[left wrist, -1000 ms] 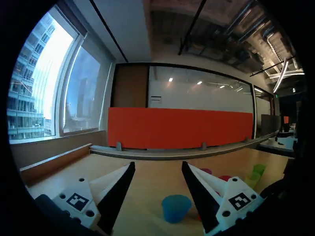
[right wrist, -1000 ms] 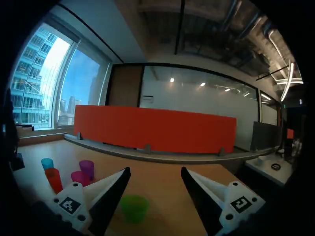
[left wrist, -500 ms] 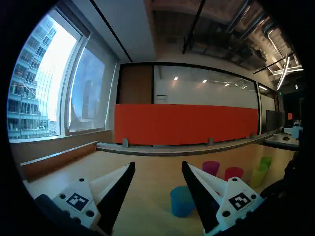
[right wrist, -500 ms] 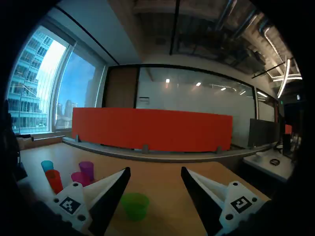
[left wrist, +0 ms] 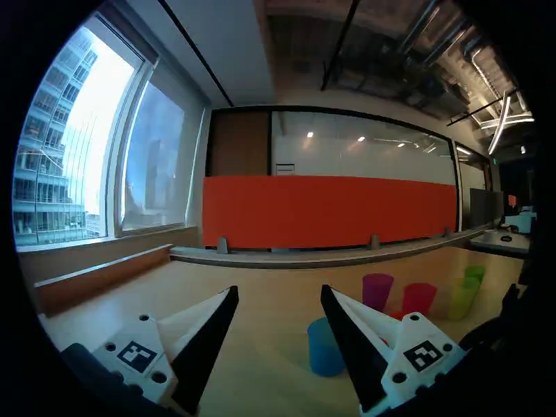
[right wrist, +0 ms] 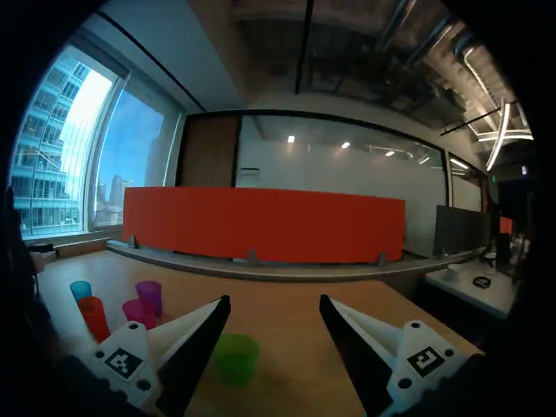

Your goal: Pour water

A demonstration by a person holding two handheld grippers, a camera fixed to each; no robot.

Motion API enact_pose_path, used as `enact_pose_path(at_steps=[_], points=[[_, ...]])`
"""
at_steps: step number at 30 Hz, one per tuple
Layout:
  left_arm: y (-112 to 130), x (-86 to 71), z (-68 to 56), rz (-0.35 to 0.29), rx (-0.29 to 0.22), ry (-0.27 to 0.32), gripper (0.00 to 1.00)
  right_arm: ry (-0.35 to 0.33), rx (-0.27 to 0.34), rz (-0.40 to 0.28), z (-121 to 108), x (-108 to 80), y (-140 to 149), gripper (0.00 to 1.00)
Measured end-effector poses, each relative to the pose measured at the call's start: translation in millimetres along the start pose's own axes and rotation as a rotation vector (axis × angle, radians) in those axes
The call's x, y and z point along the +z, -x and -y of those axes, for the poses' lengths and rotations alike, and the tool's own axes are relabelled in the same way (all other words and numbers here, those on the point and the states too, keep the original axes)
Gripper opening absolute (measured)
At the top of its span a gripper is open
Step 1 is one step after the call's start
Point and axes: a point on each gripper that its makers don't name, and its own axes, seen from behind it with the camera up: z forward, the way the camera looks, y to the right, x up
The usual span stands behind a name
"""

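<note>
One wooden table [left wrist: 111, 292] is entered, bearing every cup. Two grippers, left gripper [left wrist: 278, 292] and right gripper [right wrist: 274, 300], are shown spread wide, nothing between the fingers. Blue cup [left wrist: 323, 347] is stood beside the left; green cup [right wrist: 235, 358] before the right. Both are judged light, thin, slippery plastic, best pinched mid-wall.

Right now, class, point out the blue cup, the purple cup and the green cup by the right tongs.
blue cup [left wrist: 324, 347], left gripper view, its side wall.
purple cup [left wrist: 377, 292], left gripper view, middle of its wall.
green cup [right wrist: 235, 360], right gripper view, front of its wall.
</note>
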Motion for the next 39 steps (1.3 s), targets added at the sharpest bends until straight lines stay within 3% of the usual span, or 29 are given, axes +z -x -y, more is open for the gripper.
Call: enact_pose_path(at_steps=[20,39], points=[[18,6.3,2.3,0.001,-0.010,0.009,0.87,0.009,-0.002,0.008,-2,-1.3,-3,0.99],[29,9.7,1.9,0.036,0.010,0.010,0.87,0.007,0.000,-0.004,-4,-1.3,-6,0.99]])
